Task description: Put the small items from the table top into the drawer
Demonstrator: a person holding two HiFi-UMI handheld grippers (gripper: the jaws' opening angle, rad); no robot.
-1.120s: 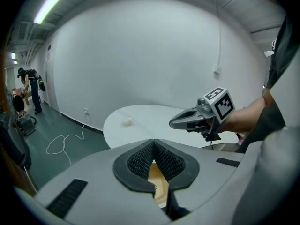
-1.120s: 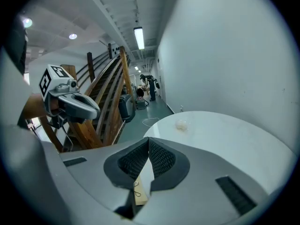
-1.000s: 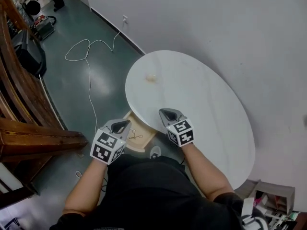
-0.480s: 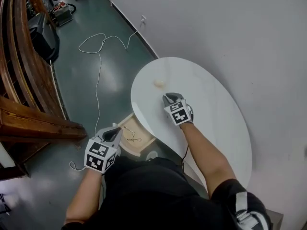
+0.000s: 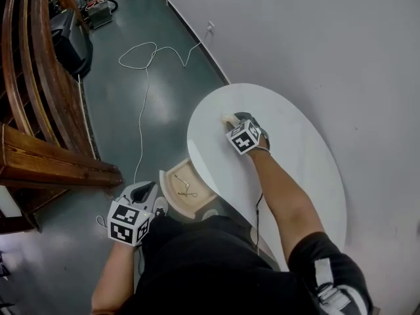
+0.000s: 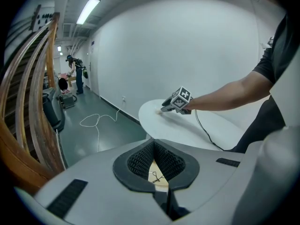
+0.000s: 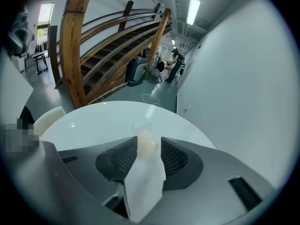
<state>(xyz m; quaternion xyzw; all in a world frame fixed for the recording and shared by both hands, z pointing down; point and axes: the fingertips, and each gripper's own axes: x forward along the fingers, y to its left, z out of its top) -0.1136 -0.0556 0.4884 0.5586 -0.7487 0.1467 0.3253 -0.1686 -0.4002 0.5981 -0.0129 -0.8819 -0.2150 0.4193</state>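
A small pale, see-through item [image 5: 227, 118] lies near the far left edge of the round white table [image 5: 295, 169]. My right gripper [image 5: 233, 120] is at it with its jaws opening. In the right gripper view the item [image 7: 146, 143] sits between the two pads [image 7: 119, 159], which stand clear of it. My left gripper [image 5: 142, 191] is shut and empty, low beside the open wooden drawer [image 5: 172, 179] under the table's near edge. A thin wire-like piece [image 5: 187, 191] lies in the drawer. The left gripper view shows the right gripper [image 6: 164, 109] out over the table.
A wooden stair railing [image 5: 39, 110] runs along the left. A white cable [image 5: 141, 58] loops over the grey floor beyond the table. The white wall [image 5: 315, 44] stands close behind the table. A person [image 6: 75, 74] stands far down the hall.
My right gripper has travelled from the table's near edge across to the pale item and its jaws have spread. The left gripper has dropped back, down and left of the drawer.
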